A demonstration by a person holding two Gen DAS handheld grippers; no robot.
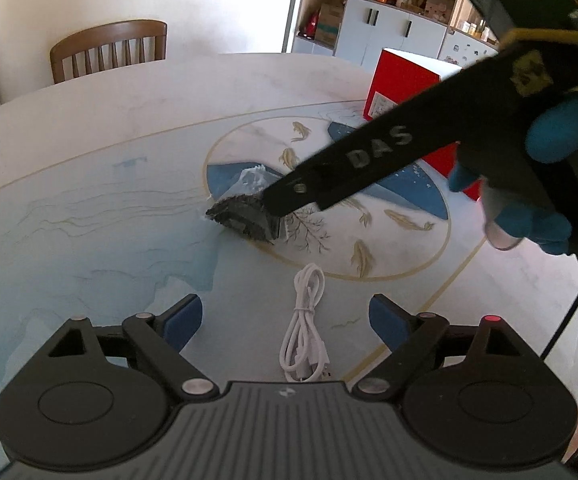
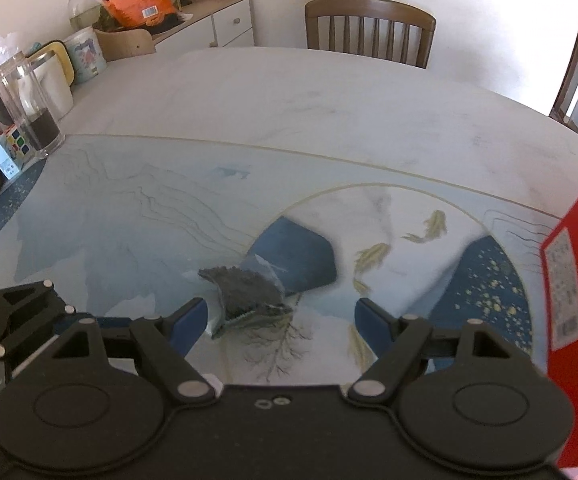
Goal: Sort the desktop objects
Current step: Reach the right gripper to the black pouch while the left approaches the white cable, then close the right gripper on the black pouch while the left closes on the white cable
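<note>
Left wrist view: left gripper (image 1: 285, 320) jaws wide, nothing between pads; one coiled white cable (image 1: 304, 328) on desk (image 1: 89, 208) just ahead. Beyond it one dark crinkled packet (image 1: 245, 218), right gripper's finger (image 1: 353, 168) reaching across and covering packet's right edge. One red box (image 1: 405, 80) behind, one chair (image 1: 109, 48).

Right wrist view: right gripper (image 2: 281, 320) jaws wide, packet (image 2: 245, 288) between them, contact unclear. Clear jar (image 2: 29, 112) and clutter at far left, seen only here; cable hidden.
</note>
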